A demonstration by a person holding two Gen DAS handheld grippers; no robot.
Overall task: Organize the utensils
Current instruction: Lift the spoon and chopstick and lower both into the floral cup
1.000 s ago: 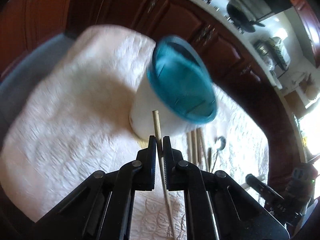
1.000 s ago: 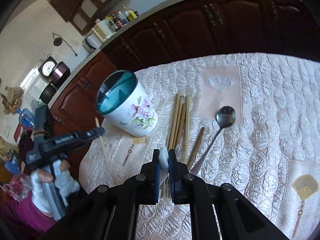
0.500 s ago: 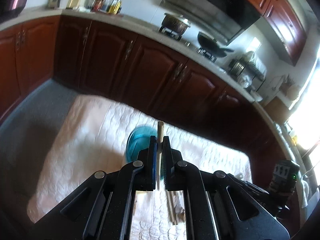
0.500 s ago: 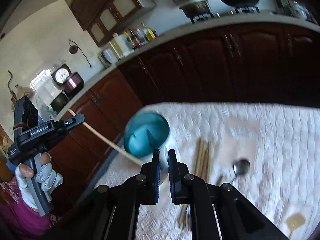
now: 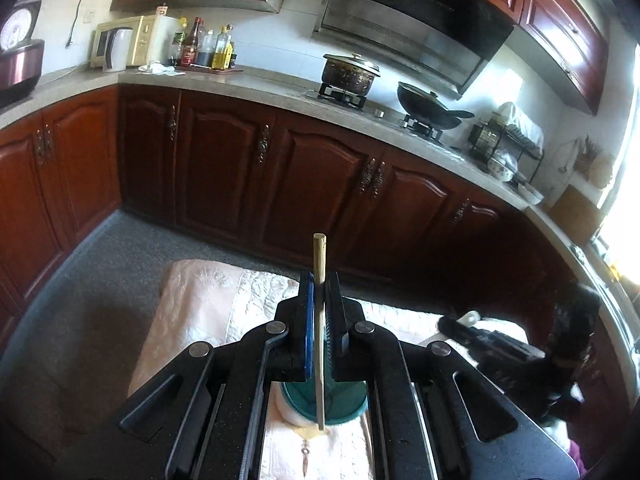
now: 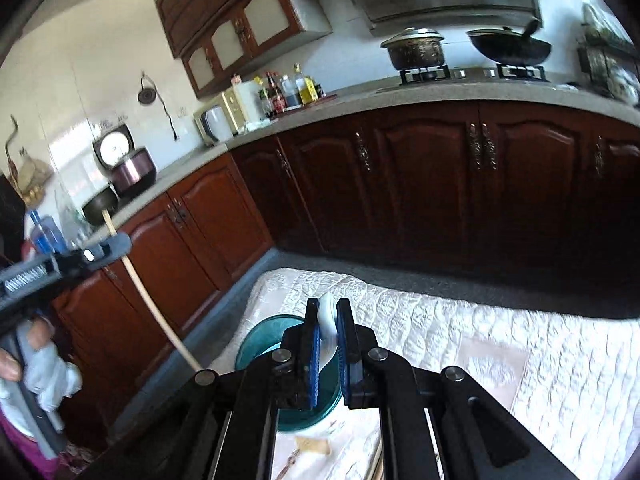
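The left hand-held gripper (image 5: 319, 292) is clamped on a single wooden chopstick (image 5: 319, 264). The stick runs upright between the jaws: its blunt top pokes out at 12 o'clock above the fingertips, and its thin tip hangs over the teal-lined cup (image 5: 344, 400) standing on the quilted cloth (image 5: 192, 308) at 6 o'clock. The right wrist view shows the same chopstick slanting down from the left hand-held gripper toward the cup's rim.

The chopstick looks light, stiff and smooth. Held in its upper part, it may well pivot or slip, so a firm pinch and a near-vertical drop into the cup would suit it.

The right hand-held gripper (image 6: 328, 320) is closed on a white spoon handle (image 6: 329, 322), apparently ceramic and so likely slippery and chip-prone. It waits just above the cup (image 6: 260, 340), whose open mouth sits at 7 o'clock from the fingertips. The cup itself looks like glazed pottery, heavy enough to stay put yet easy to knock.
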